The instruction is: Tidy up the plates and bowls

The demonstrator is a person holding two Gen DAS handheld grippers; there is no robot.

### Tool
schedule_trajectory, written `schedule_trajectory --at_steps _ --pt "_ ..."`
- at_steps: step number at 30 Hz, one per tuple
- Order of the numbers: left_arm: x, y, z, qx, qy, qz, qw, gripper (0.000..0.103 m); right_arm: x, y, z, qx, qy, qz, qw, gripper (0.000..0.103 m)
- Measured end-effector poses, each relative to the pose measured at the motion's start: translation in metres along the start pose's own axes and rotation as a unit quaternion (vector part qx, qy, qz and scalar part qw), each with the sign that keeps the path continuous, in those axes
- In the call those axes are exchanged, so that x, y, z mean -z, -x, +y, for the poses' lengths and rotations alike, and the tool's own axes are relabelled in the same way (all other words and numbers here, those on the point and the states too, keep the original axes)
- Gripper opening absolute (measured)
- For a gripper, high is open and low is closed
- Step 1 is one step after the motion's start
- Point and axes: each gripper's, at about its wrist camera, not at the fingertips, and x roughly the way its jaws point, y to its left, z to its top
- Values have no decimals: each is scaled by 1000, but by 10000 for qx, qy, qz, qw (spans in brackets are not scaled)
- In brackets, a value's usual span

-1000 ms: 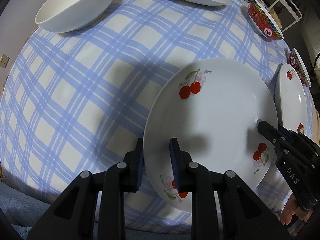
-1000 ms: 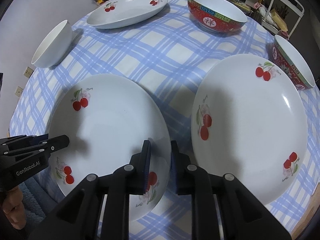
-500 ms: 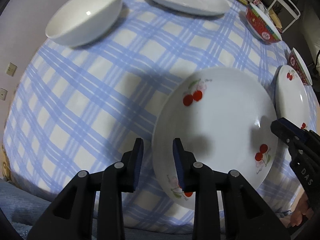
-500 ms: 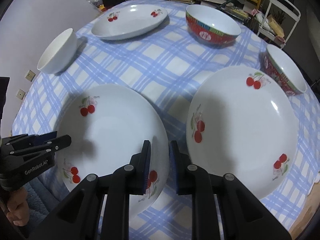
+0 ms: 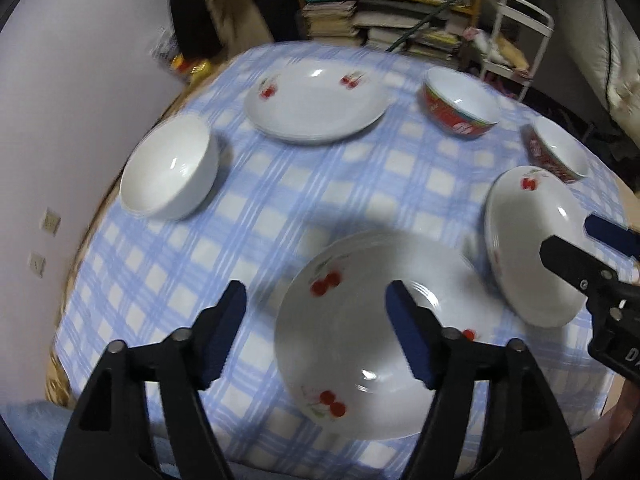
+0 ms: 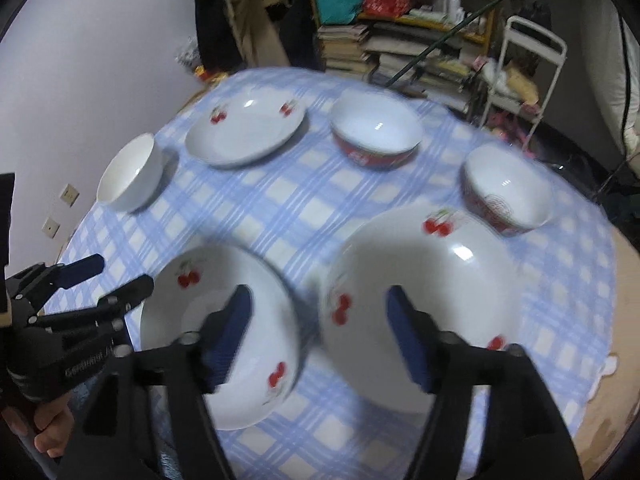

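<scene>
Two white cherry-print plates lie side by side on the blue-checked tablecloth (image 5: 280,208). My left gripper (image 5: 316,304) hangs above the left plate (image 5: 372,344), jaws opening wide, nothing between the pads. My right gripper (image 6: 318,298) hovers over the gap between the left plate (image 6: 172,320) and the right plate (image 6: 432,280), jaws also opening and empty. Each gripper shows in the other's view: the right gripper (image 5: 570,236) and the left gripper (image 6: 122,274). Farther back stand a third cherry plate (image 5: 316,108), a white bowl (image 5: 172,172) and two red-patterned bowls (image 5: 460,104) (image 5: 556,152).
The round table's edge curves close on the left and near sides. A pale wall runs along the left. Behind the table are stacked books (image 6: 348,48) and a white metal rack (image 6: 532,64). A person's hand (image 6: 48,428) holds the left gripper.
Both grippers were shut on opposite rims of the left plate. They have let go, opened wide and lifted away. The plate now rests on the cloth.
</scene>
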Motion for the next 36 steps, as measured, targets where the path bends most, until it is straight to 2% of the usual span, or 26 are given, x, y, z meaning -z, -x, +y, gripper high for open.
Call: schedule_trajectory --at_steps 3,9,11,14,18,25,29,32,34,36 --pt "-15 10 -17 4 -277 -181 9995 79 -9 17 -16 68 -38 -273 9996 97" --pt "-40 13 -41 166 -441 -255 9986 80 -18 32 -56 261 -117 -361 9989 98" --pt "-46 13 -51 342 -588 -307 9972 80 -18 34 -72 342 -162 -321 9988 98" --pt "-52 8 -65 367 -692 -301 9965 80 -18 33 -97 458 -254 -215 9984 98" --pt "-58 -12 -82 631 -663 24 9958 80 -15 22 -124 460 -364 120 9982 98" --pt "-55 -48 -98 983 -508 464 9928 80 0 -9 -150 452 -353 538 9969 97" --pt "-53 -66 -106 1023 -414 662 9917 80 10 -28 -159 351 -520 703 9956 97" --pt "-51 -77 -112 1102 -427 792 9898 79 13 -38 -164 223 -615 806 9946 89" --pt "-50 -84 -115 1145 -435 855 9888 77 13 -43 -165 265 -610 847 9942 87" --pt "-50 -90 -118 1148 -390 886 9887 77 14 -49 -166 256 -600 885 9939 80"
